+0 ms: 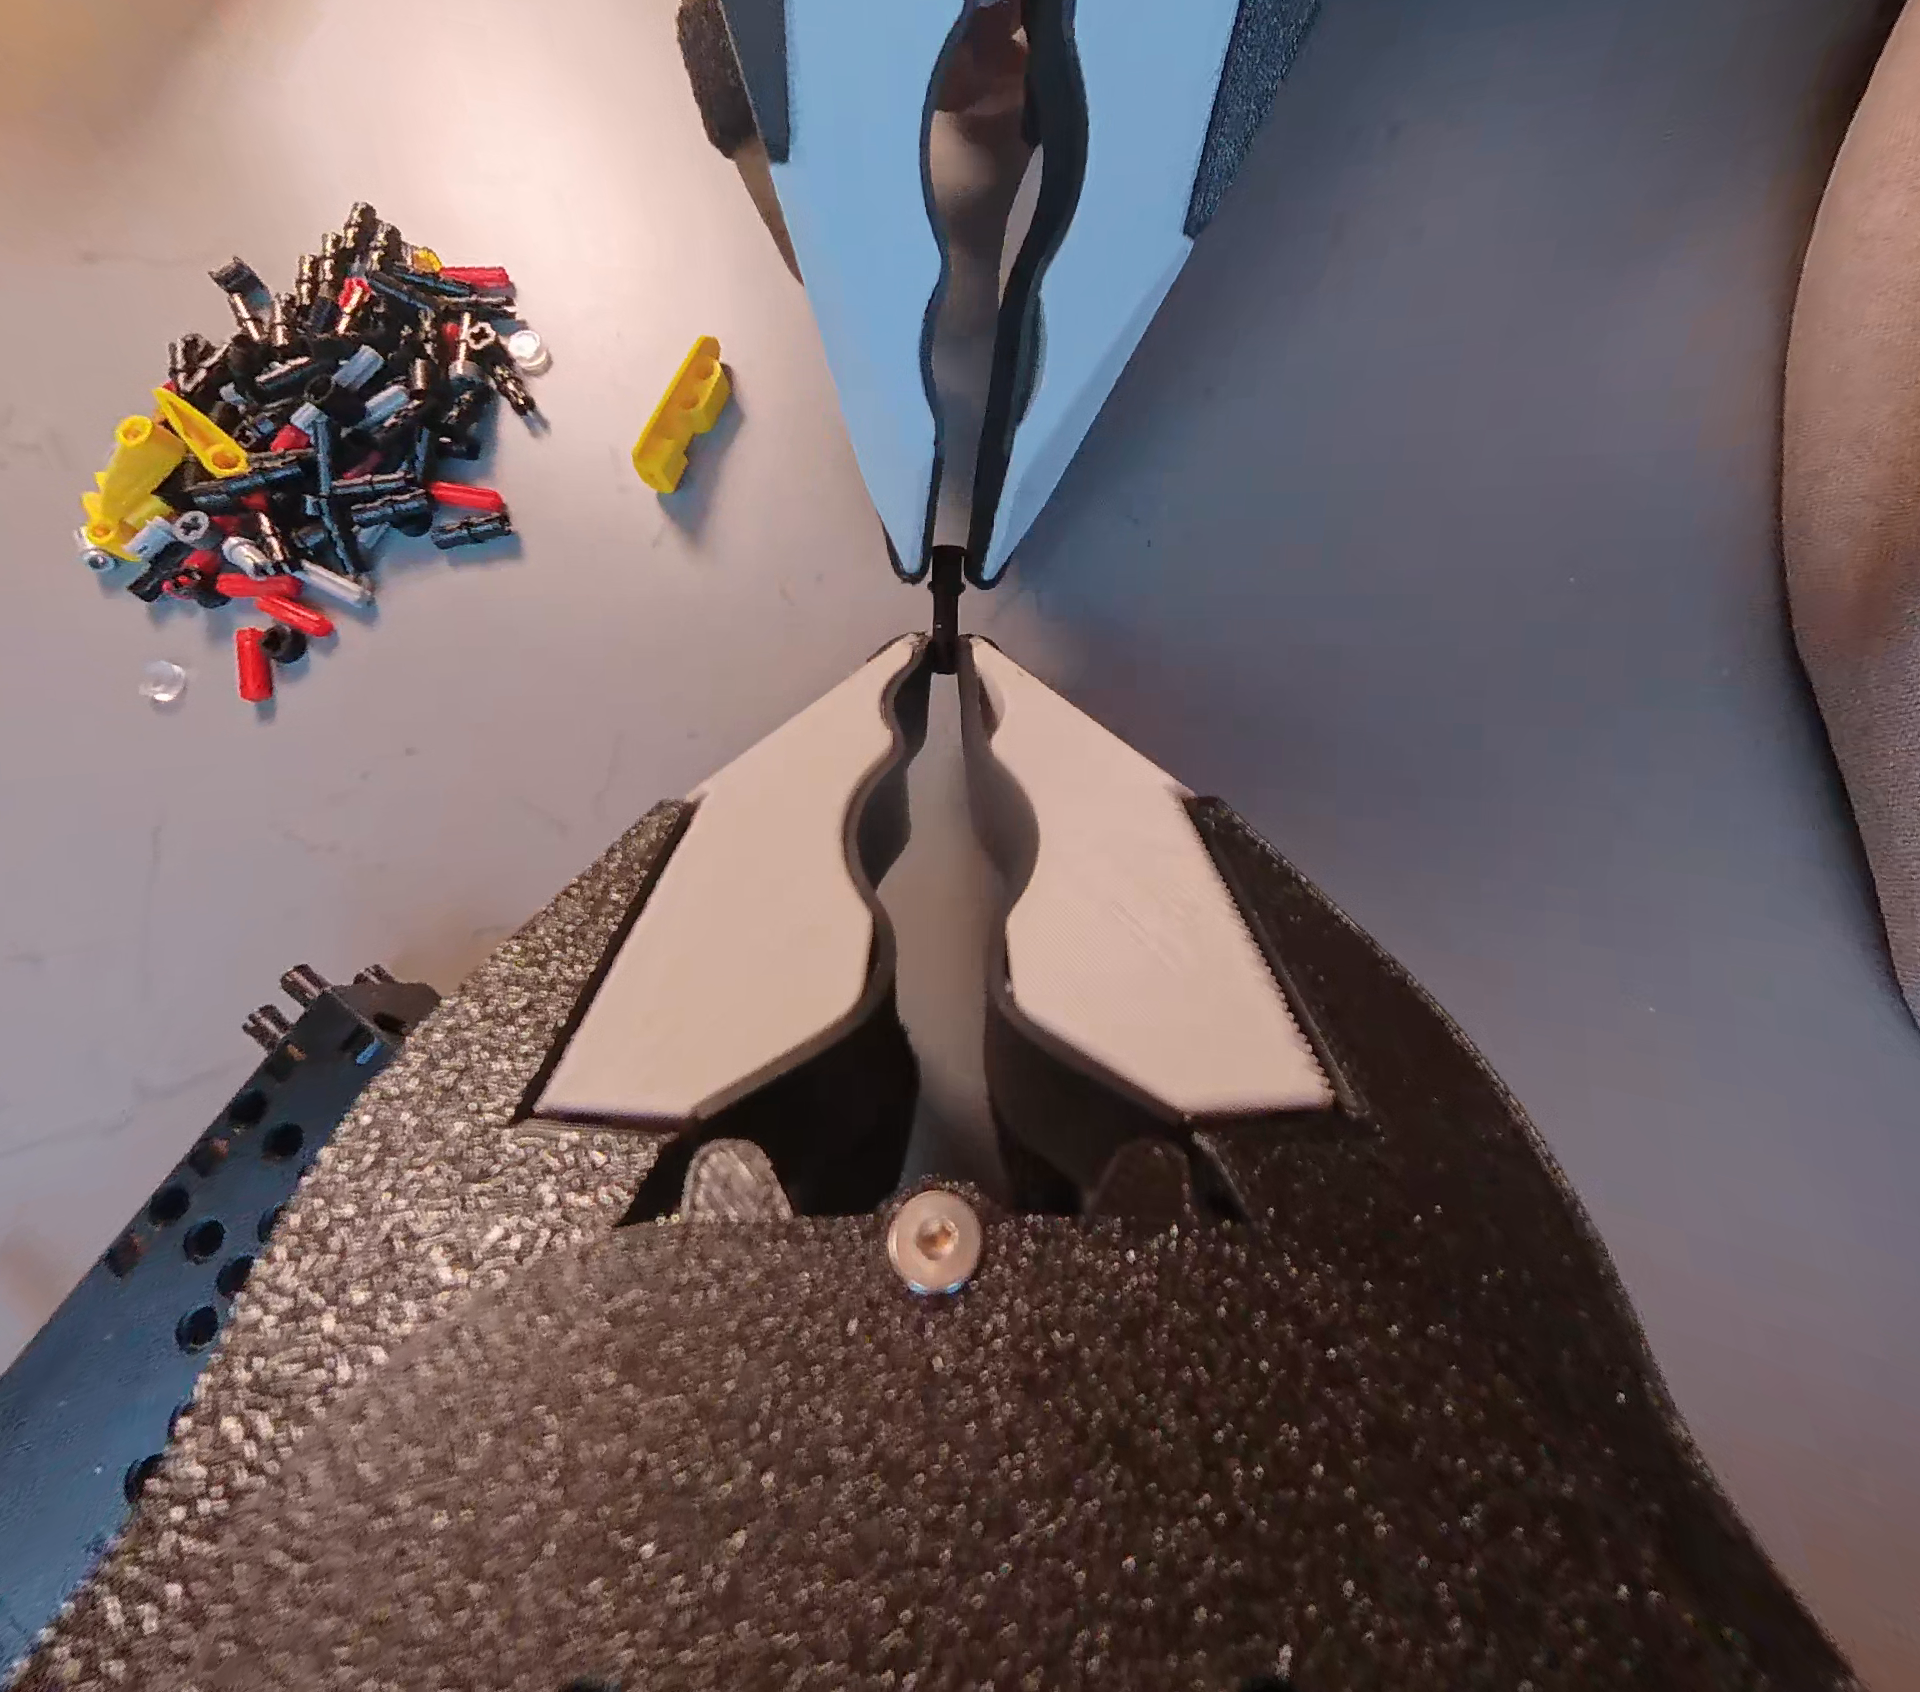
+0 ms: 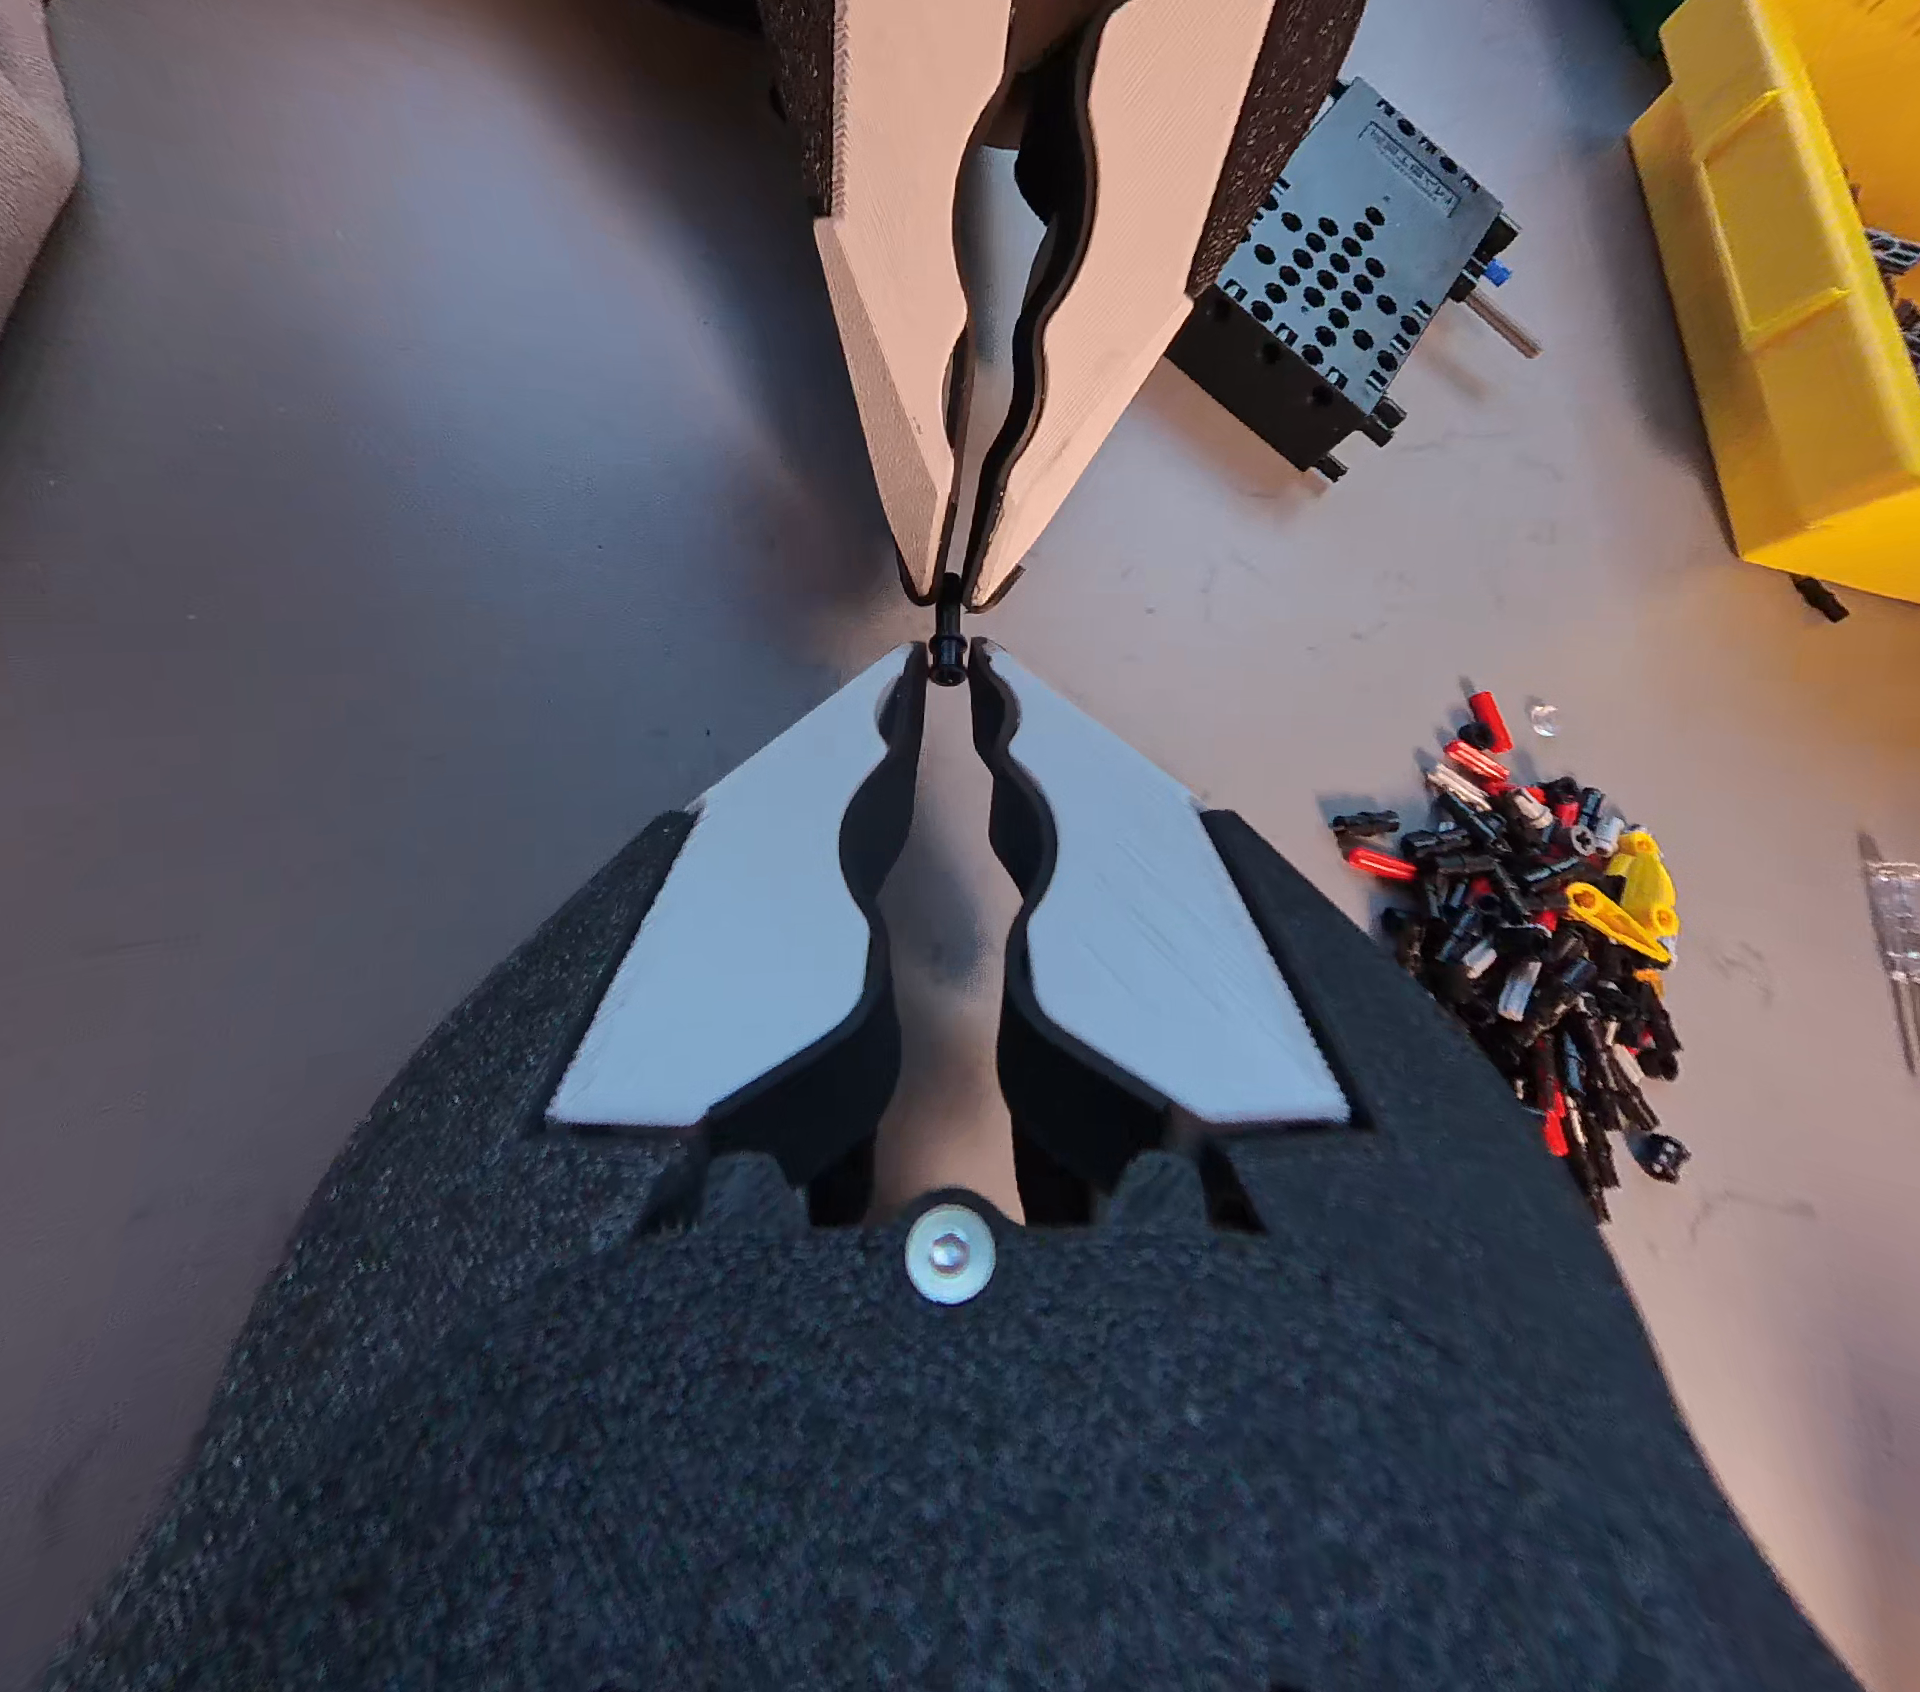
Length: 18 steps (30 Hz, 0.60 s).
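Two handheld grippers meet tip to tip above a grey table [image 1: 1455, 499], both pinching one small black pin [image 1: 944, 603]; the left gripper [image 1: 943, 650] has its jaws drawn narrow on the pin's near end, and the right gripper [image 2: 948, 663] closes just as tightly on the opposite end; the pin hangs clear of the tabletop between them; a heap of black, red and yellow building pieces [image 1: 312, 416] lies off to one side, a single yellow beam [image 1: 684, 414] just beside it; a black perforated block [image 2: 1340, 271] and a yellow bin [image 2: 1808, 240] sit farther off.
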Motion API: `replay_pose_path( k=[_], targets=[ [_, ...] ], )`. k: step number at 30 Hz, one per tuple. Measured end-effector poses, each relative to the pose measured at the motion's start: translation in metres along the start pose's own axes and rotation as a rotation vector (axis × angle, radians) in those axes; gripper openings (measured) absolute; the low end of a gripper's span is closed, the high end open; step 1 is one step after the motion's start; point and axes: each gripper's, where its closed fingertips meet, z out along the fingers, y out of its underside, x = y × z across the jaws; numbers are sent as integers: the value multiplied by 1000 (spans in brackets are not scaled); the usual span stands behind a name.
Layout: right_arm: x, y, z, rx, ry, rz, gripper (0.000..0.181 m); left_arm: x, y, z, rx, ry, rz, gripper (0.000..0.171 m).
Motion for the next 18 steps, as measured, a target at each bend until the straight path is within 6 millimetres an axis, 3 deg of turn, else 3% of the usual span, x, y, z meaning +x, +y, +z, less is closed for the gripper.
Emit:
replay_pose_path(
  k=[4,7,11,13,15,18],
  targets=[
    [3,0,-2,2,5,9,6,-4,-4,-2,25,-22,-11,4],
    [10,0,-9,21,19,37,6,-16,-11,-9,88,-76,-48,19],
    [44,-1,-41,70,148,76,6,-35,-23,-25,189,-145,-124,28],
    [79,6,-73,75,303,110,6,-41,-26,-30,225,-171,-151,29],
    [123,22,-122,55,524,144,6,-45,-27,-33,233,-191,-160,30],
    [189,66,-236,41,943,274,6,-45,-30,-33,250,-192,-170,31]
  ],
)
